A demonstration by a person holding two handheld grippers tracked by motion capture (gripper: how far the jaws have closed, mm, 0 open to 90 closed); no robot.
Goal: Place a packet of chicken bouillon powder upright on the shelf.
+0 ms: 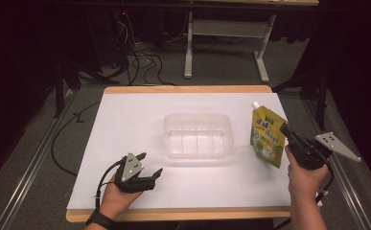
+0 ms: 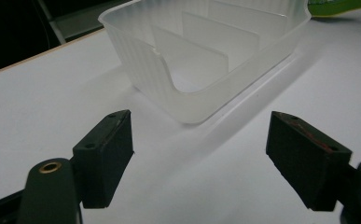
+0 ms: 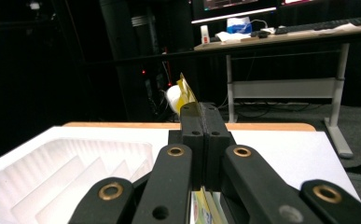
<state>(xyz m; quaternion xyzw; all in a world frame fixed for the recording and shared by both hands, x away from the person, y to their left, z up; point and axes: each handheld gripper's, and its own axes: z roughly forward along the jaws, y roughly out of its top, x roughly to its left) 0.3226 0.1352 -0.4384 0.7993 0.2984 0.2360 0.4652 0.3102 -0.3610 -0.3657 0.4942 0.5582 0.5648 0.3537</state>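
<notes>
1. Pinching a yellow-green spouted refill pouch (image 1: 266,138) by its right edge, the right gripper (image 1: 288,132) holds the pouch upright over the right part of the counter (image 1: 125,120), with the white cap at the top.
2. In the right gripper view, the two black jaws of that gripper (image 3: 201,122) are pressed together on the thin edge of the pouch (image 3: 185,93), which rises above them; its cap shows as a pale blur behind.
3. The left gripper (image 1: 149,166) is low at the front left of the counter, held in a hand (image 1: 113,197) that wears a dark watch or band at the wrist.
4. The jaws of the left gripper (image 2: 199,149) stand wide apart with nothing between them but the white counter top (image 2: 38,107).
5. A translucent plastic container (image 1: 198,135) with inner dividers sits in the middle of the counter, between the two grippers and apart from both.
6. In the left gripper view, a rounded corner of the container (image 2: 192,65) lies just ahead of the open jaws, and a green strip of the pouch (image 2: 336,6) shows at the top right.
7. Beyond the counter, a white-legged desk (image 1: 226,33) stands on the floor, with loose black cables (image 1: 142,60) to its left.
</notes>
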